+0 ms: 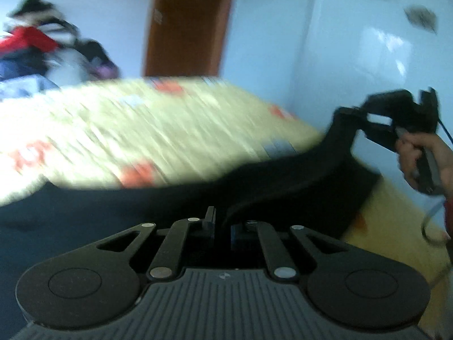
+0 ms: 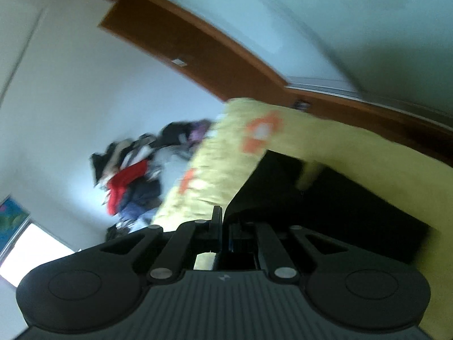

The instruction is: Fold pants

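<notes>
The left gripper [image 1: 219,221] has its jaws drawn together on a fold of the black pants [image 1: 283,187], the cloth rising out of the pinch just ahead of its fingertips. From there the pants run forward and to the right, climbing in a taut ridge to the right gripper [image 1: 346,111], which a hand [image 1: 421,158] holds up above the bed's far right corner; its jaws too are clamped on the pants' edge. In the right wrist view the right gripper [image 2: 222,221] shows the same closed pinch, with the black cloth spreading ahead and to its right across the bedspread [image 2: 368,153]. Left of the left gripper the pants lie dark and flat along the near side of the bed, their upper edge curving against the yellow bedspread [image 1: 127,130] with orange patches. Beyond the pants' edge the bedspread lies bare and wide ahead of the left gripper. Far ahead to the left sits a heap of clothes [image 1: 36,45] against the pale wall; a brown door [image 1: 189,22] stands straight ahead. The bed's right edge drops off just beyond the raised cloth.
</notes>
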The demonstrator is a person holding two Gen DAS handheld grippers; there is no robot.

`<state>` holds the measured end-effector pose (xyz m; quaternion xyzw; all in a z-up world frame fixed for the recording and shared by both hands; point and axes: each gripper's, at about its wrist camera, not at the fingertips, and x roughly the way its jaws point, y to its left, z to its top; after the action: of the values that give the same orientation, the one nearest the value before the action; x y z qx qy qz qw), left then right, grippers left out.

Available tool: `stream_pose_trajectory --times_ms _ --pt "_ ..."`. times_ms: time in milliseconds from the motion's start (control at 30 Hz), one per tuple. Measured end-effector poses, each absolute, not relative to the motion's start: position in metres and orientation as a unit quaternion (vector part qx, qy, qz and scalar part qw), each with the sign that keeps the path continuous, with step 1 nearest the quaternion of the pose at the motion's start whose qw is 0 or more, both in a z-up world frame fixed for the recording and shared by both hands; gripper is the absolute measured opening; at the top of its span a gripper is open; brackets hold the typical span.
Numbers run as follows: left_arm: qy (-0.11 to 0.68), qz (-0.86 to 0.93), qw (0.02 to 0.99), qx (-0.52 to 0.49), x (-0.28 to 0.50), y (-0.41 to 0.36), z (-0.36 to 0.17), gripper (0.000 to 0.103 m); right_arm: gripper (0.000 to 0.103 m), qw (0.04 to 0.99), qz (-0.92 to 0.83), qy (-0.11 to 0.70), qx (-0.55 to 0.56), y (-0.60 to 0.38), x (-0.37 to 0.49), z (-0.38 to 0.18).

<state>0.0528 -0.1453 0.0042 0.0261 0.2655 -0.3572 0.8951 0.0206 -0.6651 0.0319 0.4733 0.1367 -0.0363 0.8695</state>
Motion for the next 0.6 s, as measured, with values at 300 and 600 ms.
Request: stream_pose_trajectory --times_ms 300,600 --pt "0.207 -0.349 0.914 0.012 0.036 -0.132 0.039 0.009 0.004 0.914 -0.029 0.07 0.399 -0.647 -0.007 0.067" --pt "0.301 -0.392 0.866 0.075 0.02 -0.159 -0.019 0.009 0.004 0.848 -0.158 0.153 0.482 -0.673 -0.069 -0.03"
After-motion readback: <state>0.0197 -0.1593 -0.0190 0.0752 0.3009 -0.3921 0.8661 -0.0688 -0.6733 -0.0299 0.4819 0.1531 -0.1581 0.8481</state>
